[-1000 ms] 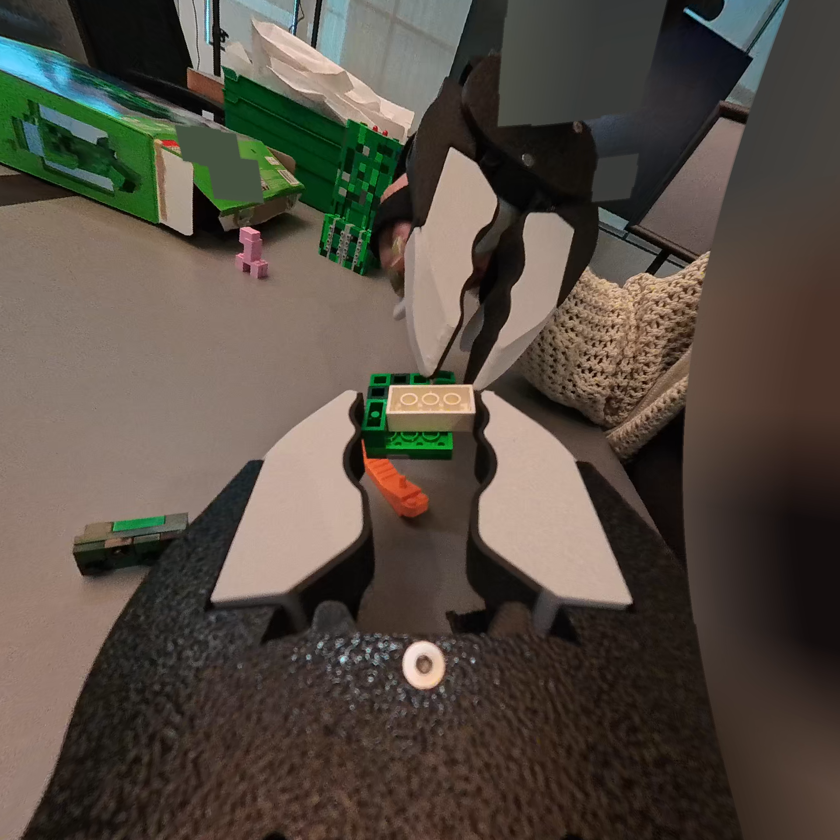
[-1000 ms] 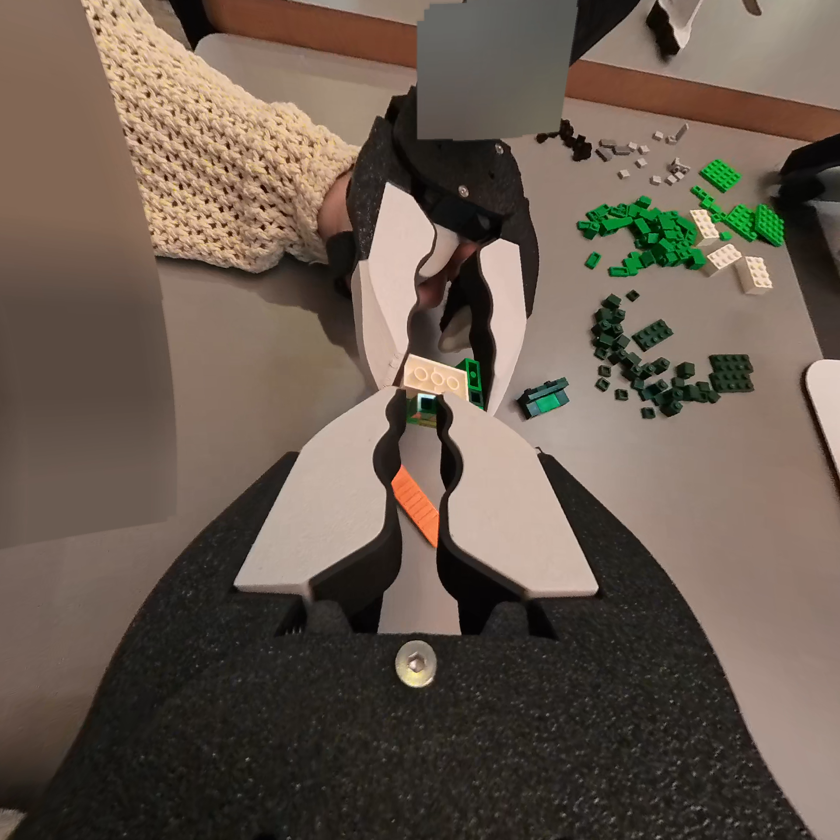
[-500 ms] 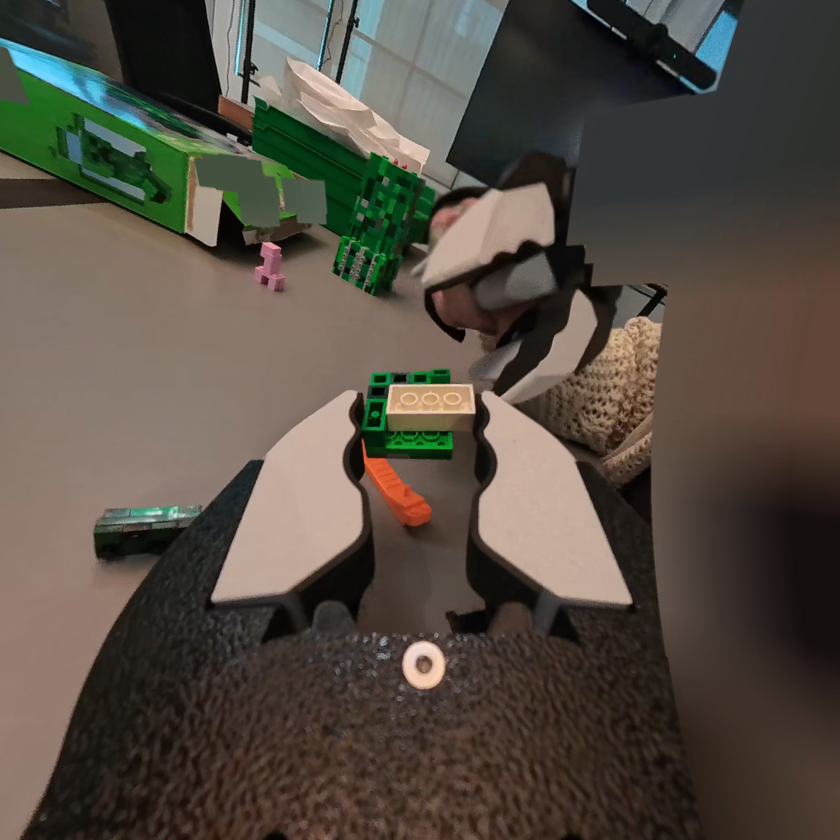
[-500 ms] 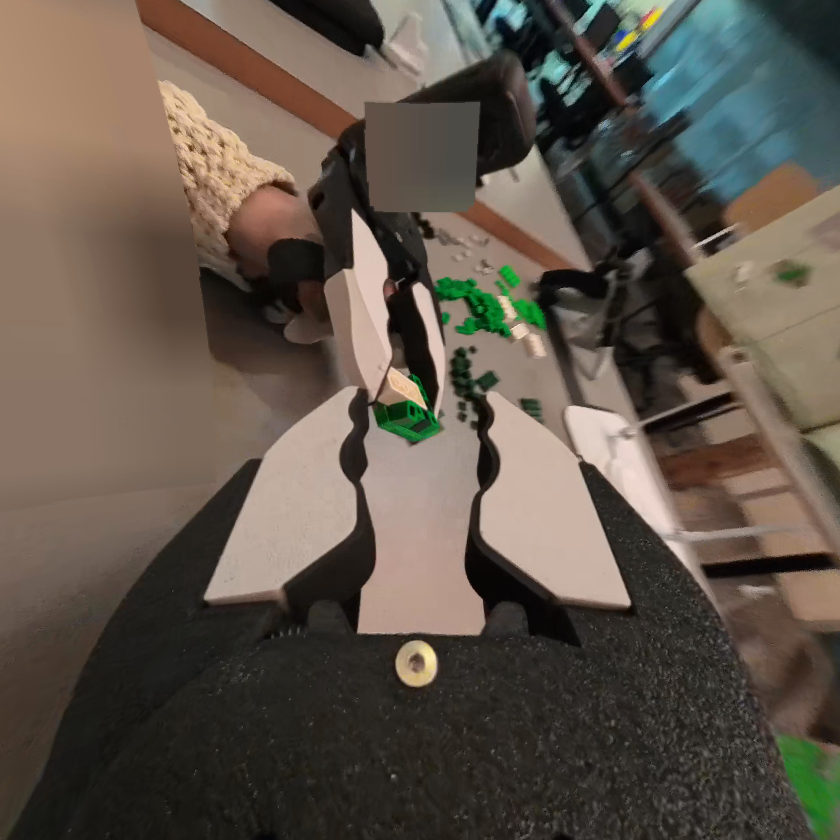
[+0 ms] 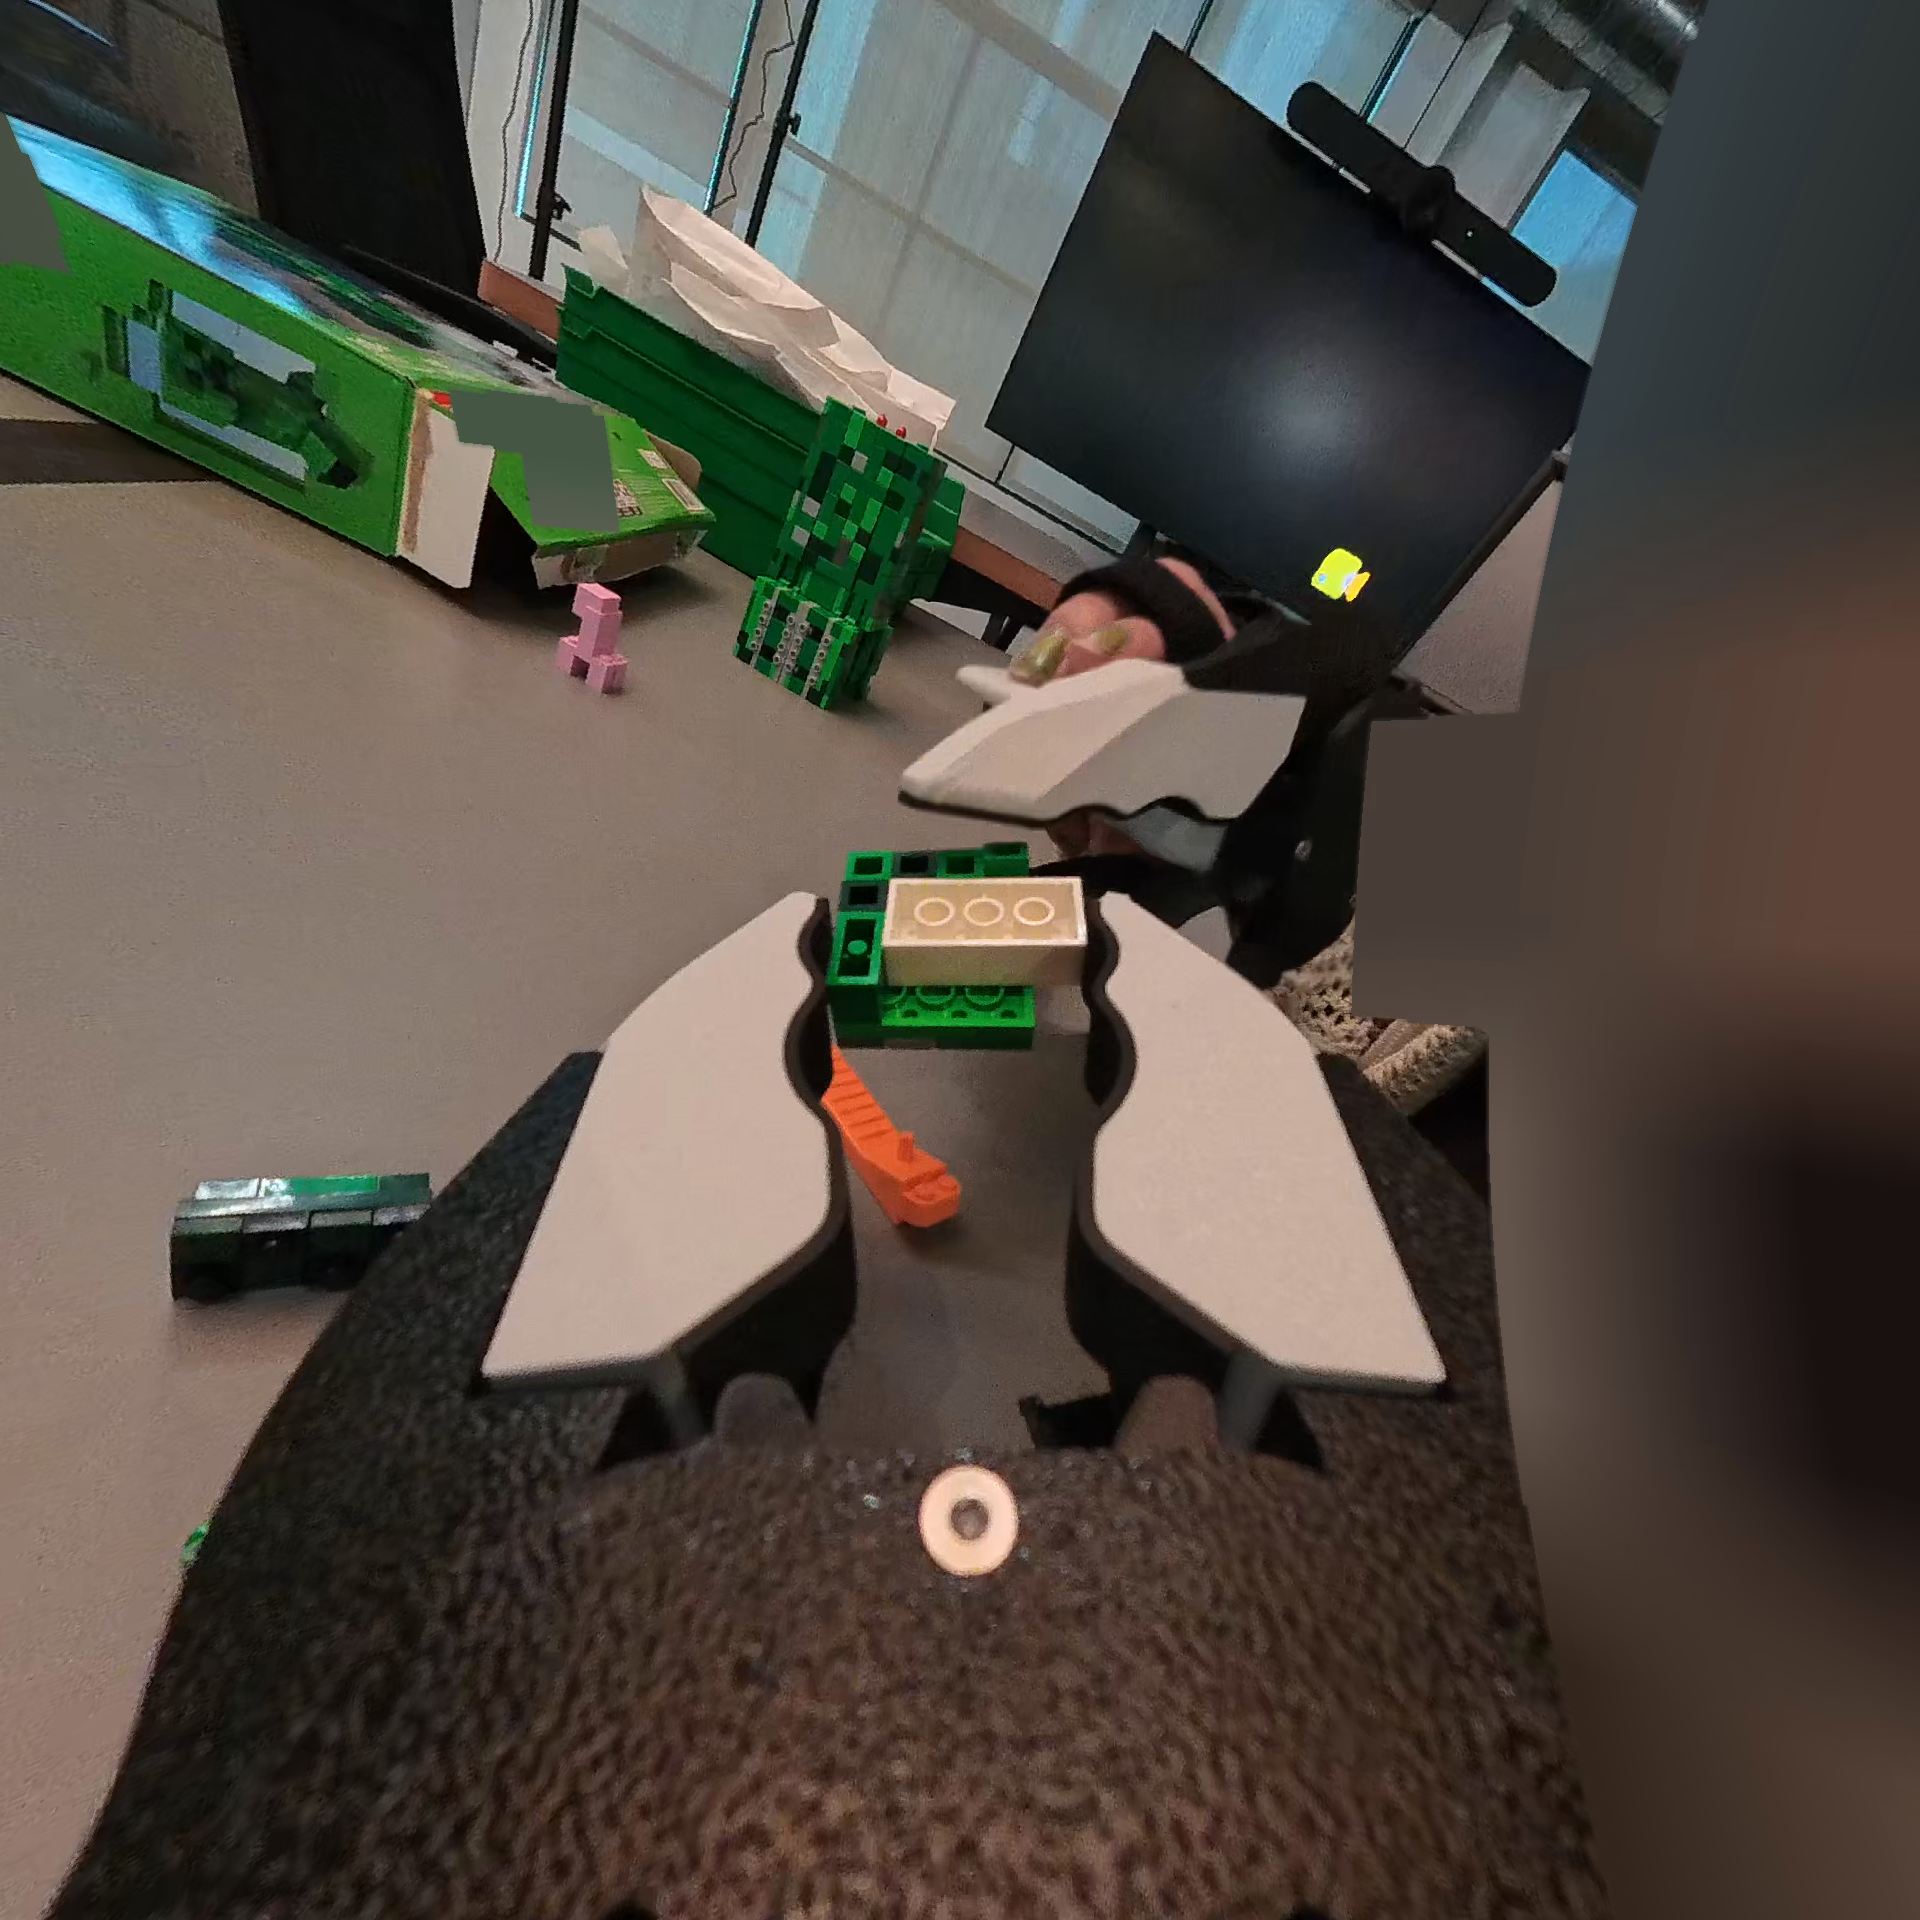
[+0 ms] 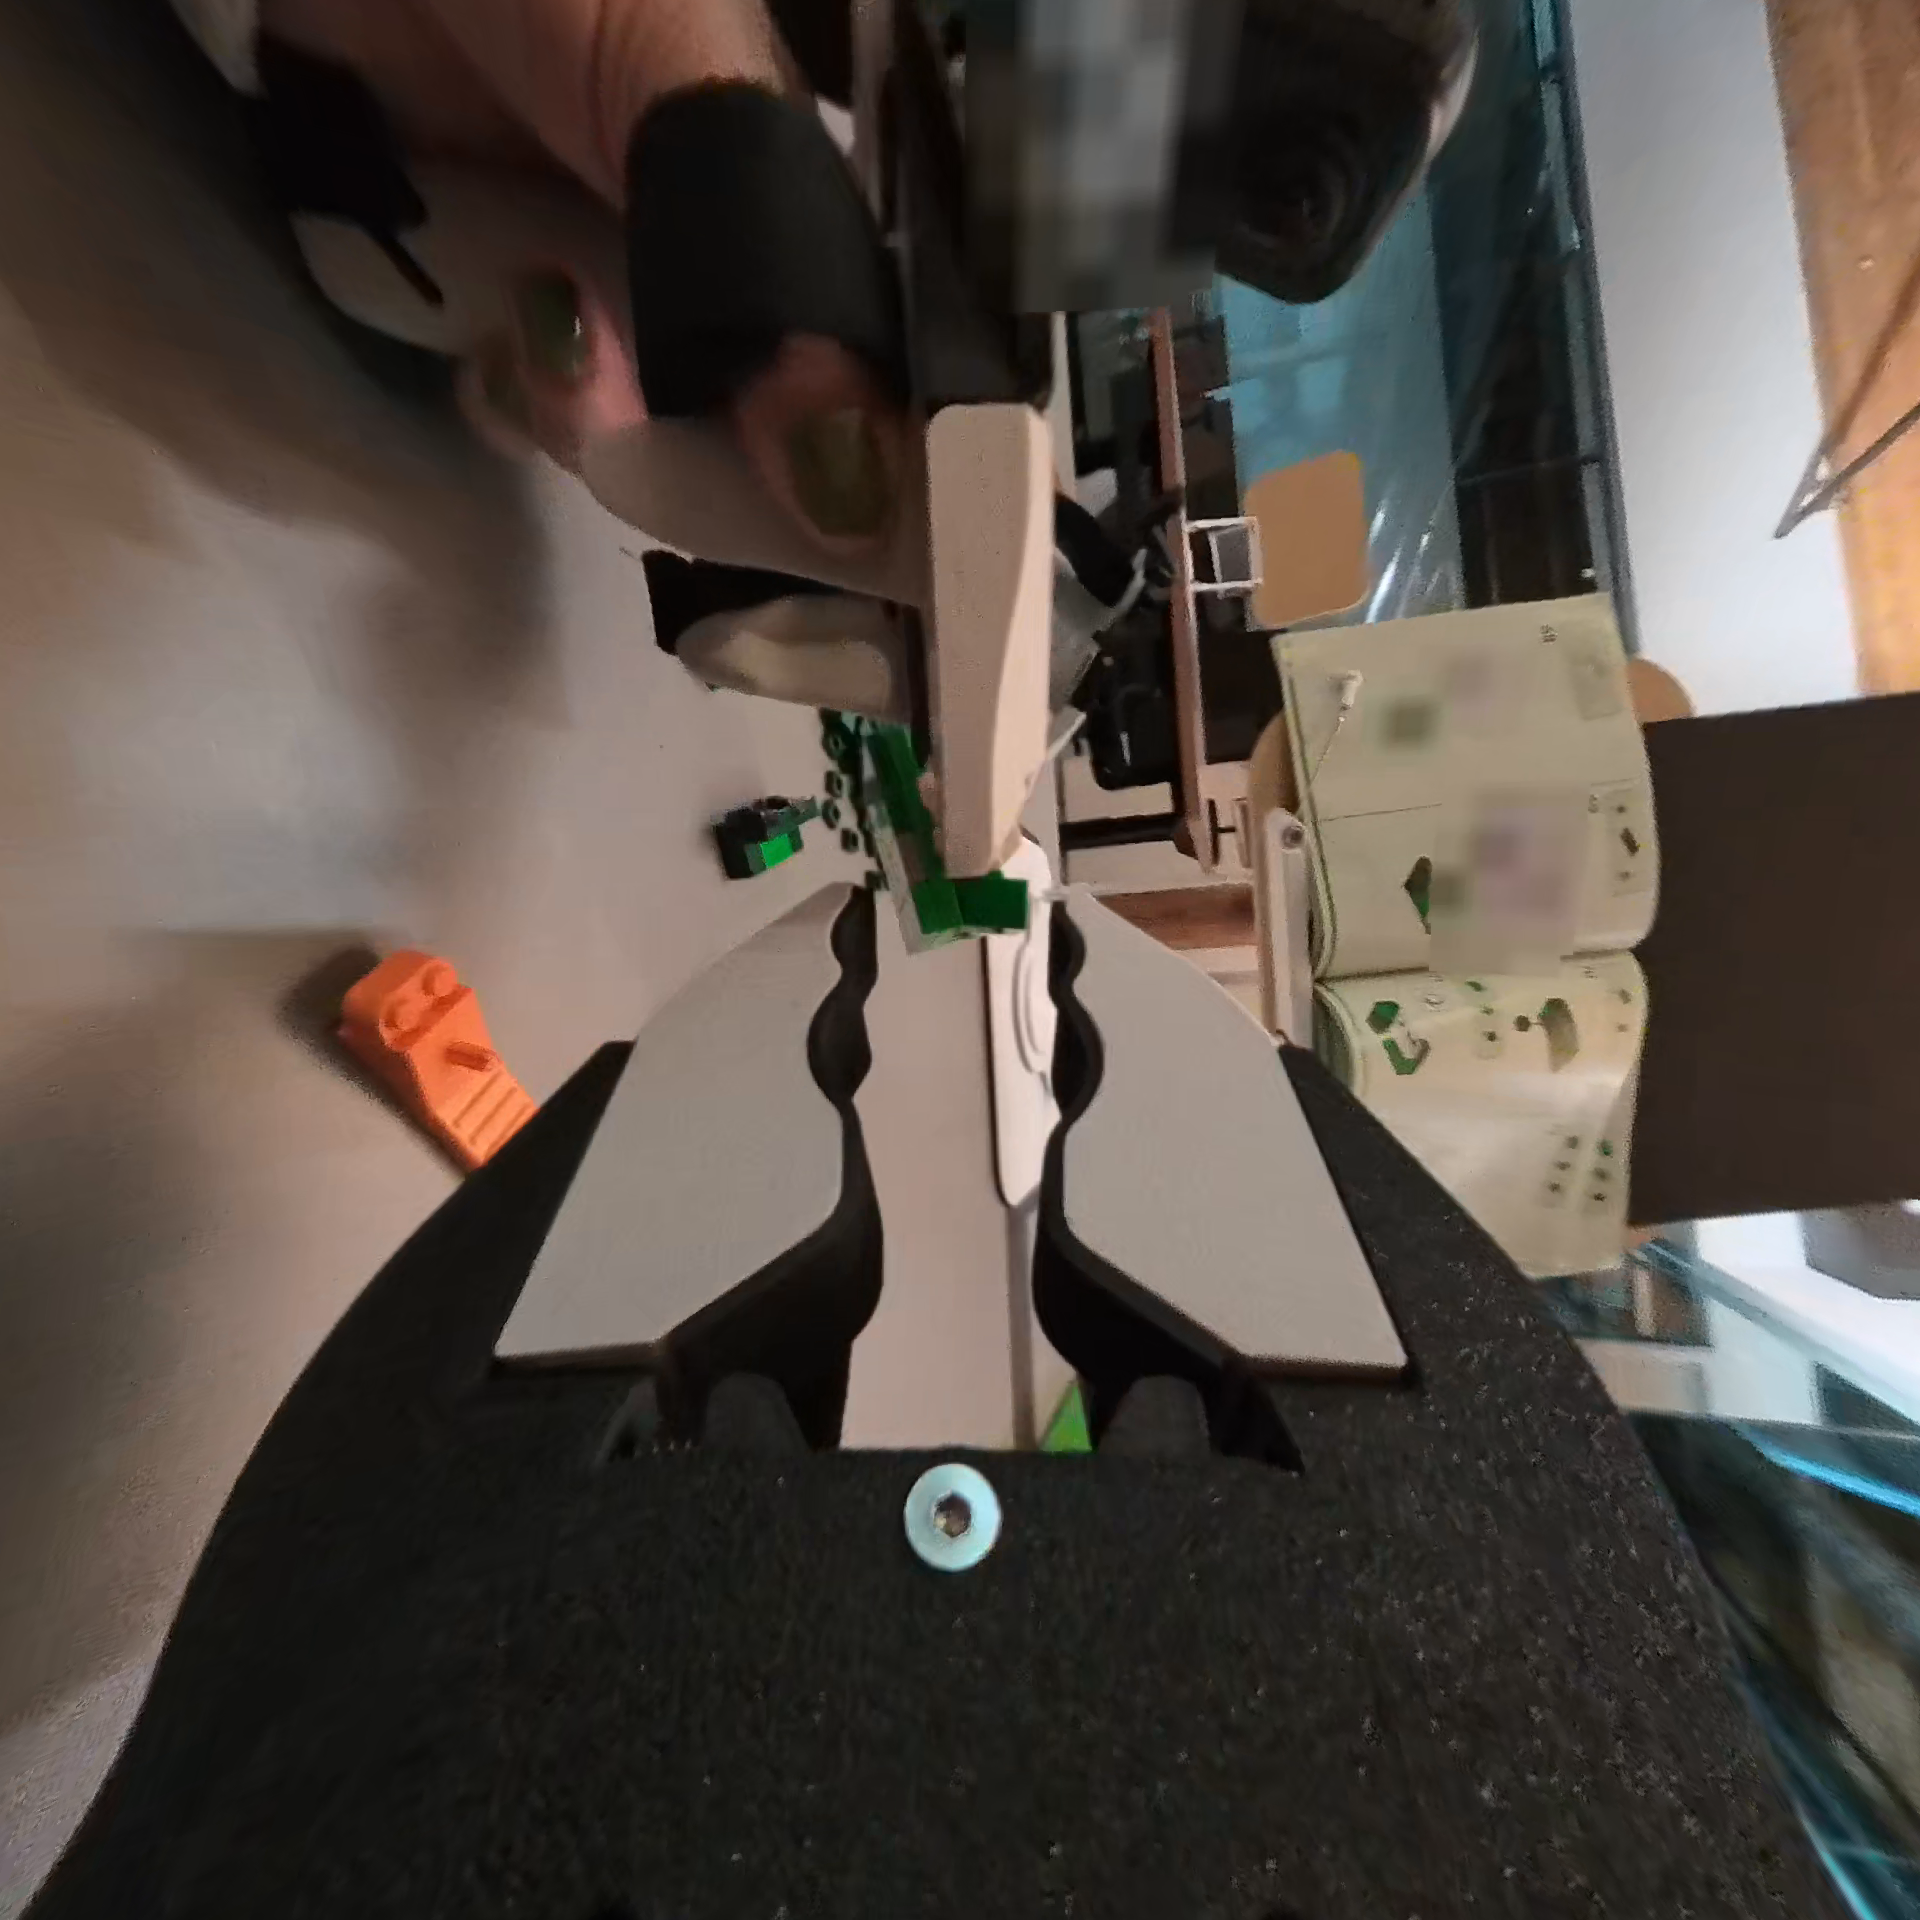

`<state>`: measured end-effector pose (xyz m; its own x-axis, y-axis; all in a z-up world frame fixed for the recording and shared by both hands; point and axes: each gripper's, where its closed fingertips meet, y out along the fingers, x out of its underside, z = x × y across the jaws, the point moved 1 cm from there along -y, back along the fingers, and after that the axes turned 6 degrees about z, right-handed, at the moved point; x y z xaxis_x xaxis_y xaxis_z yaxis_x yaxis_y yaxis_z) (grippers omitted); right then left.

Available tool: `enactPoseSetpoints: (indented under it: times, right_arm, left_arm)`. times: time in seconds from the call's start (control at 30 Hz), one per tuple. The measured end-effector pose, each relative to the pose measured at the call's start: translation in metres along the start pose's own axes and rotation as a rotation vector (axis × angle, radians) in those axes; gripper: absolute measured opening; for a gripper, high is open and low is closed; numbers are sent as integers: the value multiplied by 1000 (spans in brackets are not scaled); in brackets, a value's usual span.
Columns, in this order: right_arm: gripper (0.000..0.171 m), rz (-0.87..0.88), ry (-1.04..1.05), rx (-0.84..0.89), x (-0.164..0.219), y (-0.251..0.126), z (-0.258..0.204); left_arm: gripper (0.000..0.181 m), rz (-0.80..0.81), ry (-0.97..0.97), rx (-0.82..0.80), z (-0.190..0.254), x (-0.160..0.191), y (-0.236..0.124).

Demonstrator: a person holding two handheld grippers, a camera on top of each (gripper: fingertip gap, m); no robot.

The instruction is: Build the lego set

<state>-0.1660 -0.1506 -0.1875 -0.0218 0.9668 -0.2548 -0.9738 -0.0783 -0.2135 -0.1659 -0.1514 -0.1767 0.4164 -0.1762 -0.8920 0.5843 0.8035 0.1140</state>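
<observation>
My left gripper [image 5: 956,935] is shut on a small green and white brick assembly [image 5: 977,925] and holds it just above the grey table. My right gripper [image 6: 958,914] is rolled onto its side at the assembly's far end. Its jaws stand a little apart on either side of the assembly [image 6: 961,904], and I see no firm contact. In the left wrist view its upper finger [image 5: 1091,727] lies flat just above and behind the assembly. A left finger [image 6: 987,644] comes down from the top of the right wrist view.
An orange brick separator [image 5: 894,1153] lies on the table under the assembly, also in the right wrist view [image 6: 436,1049]. A dark green block [image 5: 296,1231] lies at the left. A green brick figure [image 5: 842,561], pink figure [image 5: 592,649] and green box [image 5: 260,384] stand behind. An instruction booklet [image 6: 1455,935] is propped up.
My right gripper drew back from the assembly, opened, rolled onto its side and came back with its jaws around the far end. My left gripper kept hold of the assembly.
</observation>
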Motion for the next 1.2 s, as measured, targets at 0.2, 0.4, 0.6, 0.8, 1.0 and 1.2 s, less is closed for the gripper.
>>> enactPoseSetpoints:
  times: [0.2, 0.4, 0.6, 0.8, 1.0, 1.2]
  right_arm:
    - [24, -20, -56, 28, 1, 2, -1]
    - [23, -14, -113, -11, 2, 3, -6]
    - [20, -10, -166, -50, 2, 0, -8]
    - [18, -14, -168, -54, 5, 0, -10]
    - [20, -37, -234, -33, 8, 3, -11]
    - [19, -11, -20, -94, 13, 1, -5]
  left_arm:
    - [45, -4, 1, -7, -1, 1, 0]
    - [45, -31, 7, -21, -2, 4, 1]
    - [46, -67, 45, -32, -2, 8, 3]
    - [46, -76, 44, -37, -2, 10, 4]
    - [46, -75, 22, -50, -5, 9, 3]
    - [55, -35, 168, -53, -2, -1, -1]
